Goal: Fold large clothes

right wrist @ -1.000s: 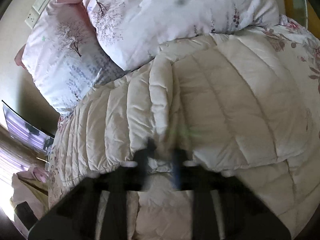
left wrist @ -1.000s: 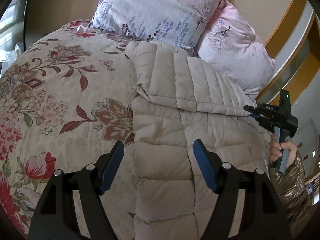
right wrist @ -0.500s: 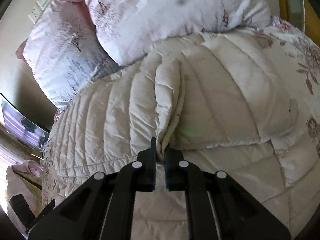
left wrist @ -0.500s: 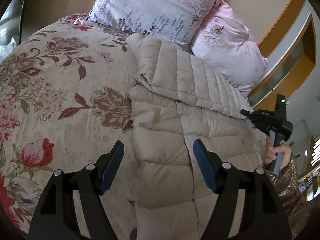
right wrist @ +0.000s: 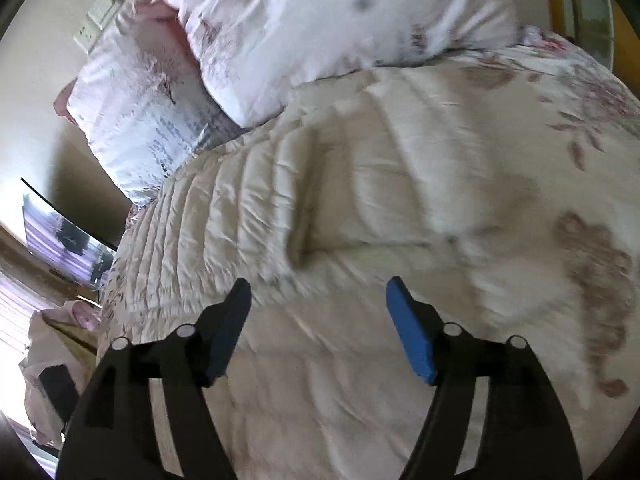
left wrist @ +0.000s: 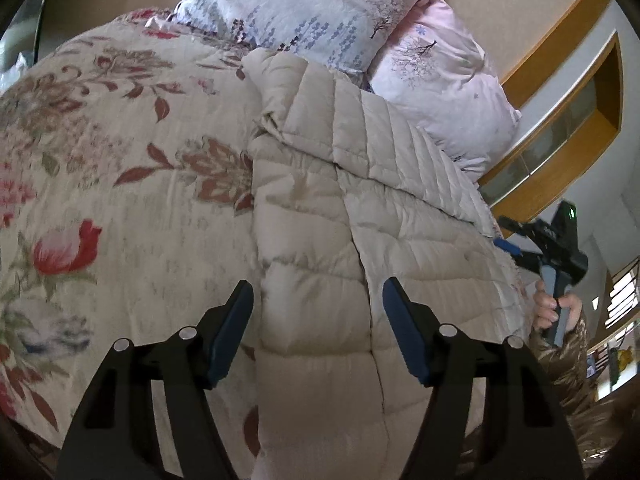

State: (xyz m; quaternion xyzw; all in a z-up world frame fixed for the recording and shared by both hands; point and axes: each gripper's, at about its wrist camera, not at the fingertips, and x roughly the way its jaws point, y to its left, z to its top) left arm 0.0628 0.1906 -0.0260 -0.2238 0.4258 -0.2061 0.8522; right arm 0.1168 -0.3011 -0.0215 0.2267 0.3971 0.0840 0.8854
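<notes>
Ahead of you, a floral quilt (left wrist: 120, 168) in cream, red and brown is covering the bed. Two pale pillows are leaning at its head: a lavender-printed pillow (left wrist: 312, 4) and, just beside it, a pink pillow (left wrist: 444, 80). A wooden-framed cabinet (left wrist: 568, 120) is standing beyond them. A wall switch plate (right wrist: 96, 20) is showing above the pillows.
</notes>
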